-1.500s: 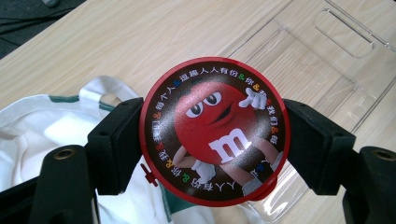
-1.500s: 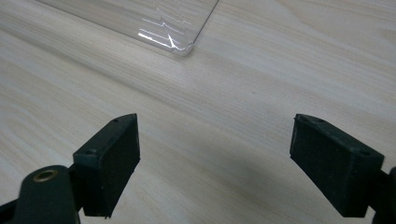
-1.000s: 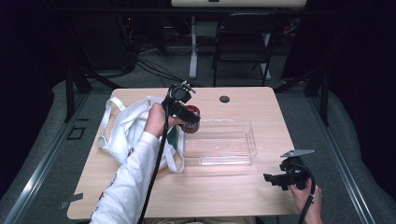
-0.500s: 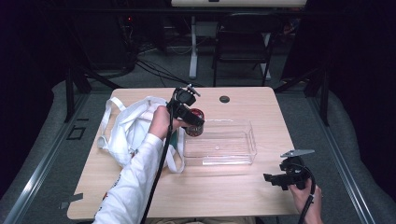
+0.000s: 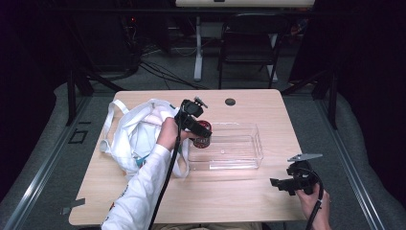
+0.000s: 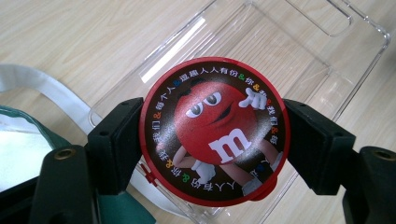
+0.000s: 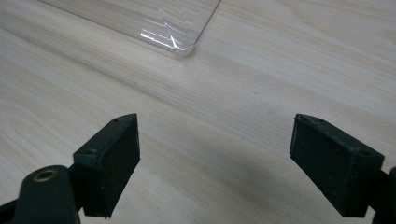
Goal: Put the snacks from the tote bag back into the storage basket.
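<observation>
One red candy tin (image 6: 215, 131) clenched in left tongs (image 6: 212, 140), one clear tray (image 5: 239, 148), right tongs (image 7: 215, 163) released

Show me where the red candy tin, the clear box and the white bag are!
red candy tin (image 6: 215, 130): left gripper view, middle of its round lid.
clear box (image 5: 239, 160): high view, near wall.
white bag (image 5: 136, 129): high view, crumpled cloth body.
</observation>
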Demonstrator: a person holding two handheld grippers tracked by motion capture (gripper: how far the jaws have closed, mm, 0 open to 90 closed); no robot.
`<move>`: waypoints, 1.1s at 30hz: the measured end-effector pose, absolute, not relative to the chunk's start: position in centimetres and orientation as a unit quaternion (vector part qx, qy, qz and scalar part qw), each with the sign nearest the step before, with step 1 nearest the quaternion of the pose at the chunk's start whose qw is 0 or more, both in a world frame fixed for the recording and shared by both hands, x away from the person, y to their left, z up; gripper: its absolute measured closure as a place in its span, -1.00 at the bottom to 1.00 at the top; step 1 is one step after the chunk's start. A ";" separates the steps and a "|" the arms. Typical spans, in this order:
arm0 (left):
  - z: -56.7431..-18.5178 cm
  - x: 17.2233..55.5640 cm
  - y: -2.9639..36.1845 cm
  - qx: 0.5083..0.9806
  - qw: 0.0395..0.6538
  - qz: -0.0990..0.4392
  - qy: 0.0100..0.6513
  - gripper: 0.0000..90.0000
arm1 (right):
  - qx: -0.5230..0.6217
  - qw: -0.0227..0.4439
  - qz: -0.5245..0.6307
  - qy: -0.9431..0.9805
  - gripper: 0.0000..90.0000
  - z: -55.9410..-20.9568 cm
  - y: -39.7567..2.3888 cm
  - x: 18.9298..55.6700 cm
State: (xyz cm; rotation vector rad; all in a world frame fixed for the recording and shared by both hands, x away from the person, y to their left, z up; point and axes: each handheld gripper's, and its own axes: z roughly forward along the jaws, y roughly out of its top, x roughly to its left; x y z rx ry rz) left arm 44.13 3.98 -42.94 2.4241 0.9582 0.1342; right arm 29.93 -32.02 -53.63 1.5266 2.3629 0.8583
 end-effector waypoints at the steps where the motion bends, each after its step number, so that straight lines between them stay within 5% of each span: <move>1: -43.0 44.1 4.0 0.897 0.262 0.048 0.354 -0.43 | 0.516 0.100 0.290 0.799 -0.65 -53.6 -32.0 29.9; 33: -48.6 43.1 3.8 0.901 0.234 0.016 0.366 -0.43 | 0.516 0.100 0.291 0.799 -0.65 -53.6 -31.9 29.9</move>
